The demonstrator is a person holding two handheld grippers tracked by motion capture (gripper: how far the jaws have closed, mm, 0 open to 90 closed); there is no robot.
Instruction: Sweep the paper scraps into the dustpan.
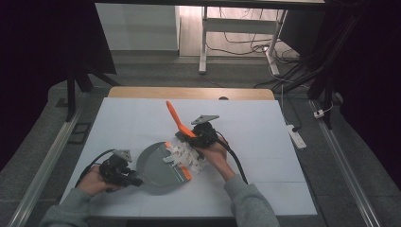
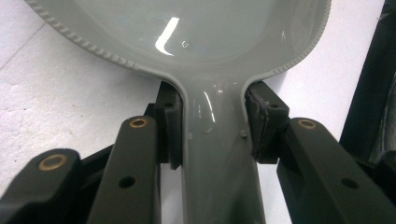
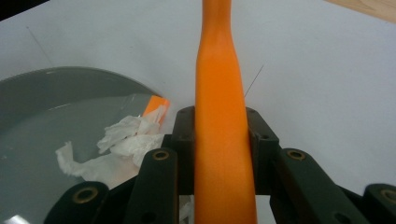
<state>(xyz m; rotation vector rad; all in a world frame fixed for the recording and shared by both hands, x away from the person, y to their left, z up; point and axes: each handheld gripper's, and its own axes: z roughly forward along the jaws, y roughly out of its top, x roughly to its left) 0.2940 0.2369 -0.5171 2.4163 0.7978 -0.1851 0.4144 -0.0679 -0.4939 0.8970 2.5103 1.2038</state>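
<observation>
The fingers (image 3: 261, 140) of the right gripper (image 3: 219, 140) are closed on the orange handle (image 3: 218, 84) of a small brush; in the right gripper view the handle runs straight between them toward 12 o'clock. In the high view this right gripper (image 1: 191, 135) sits near the middle of the table (image 1: 265, 142), and the handle rises from it toward 11 o'clock, tilted up off the surface. The brush head itself I cannot make out.

The pieces of white paper (image 1: 182, 156) lie just beside these fingers, at about 7 o'clock from them, on the orange-edged lip of the grey dustpan (image 1: 158, 168). The pan opens toward the right hand, so I judge the sweep must go toward 8 o'clock, along the pan's long axis.

The left gripper (image 2: 212, 126) is clamped on the neck of the dustpan handle (image 2: 215, 158), with one pad on each side. In the high view the left gripper (image 1: 126, 176) is at 9 o'clock from the pan. The right hand is much nearer to the paper.
</observation>
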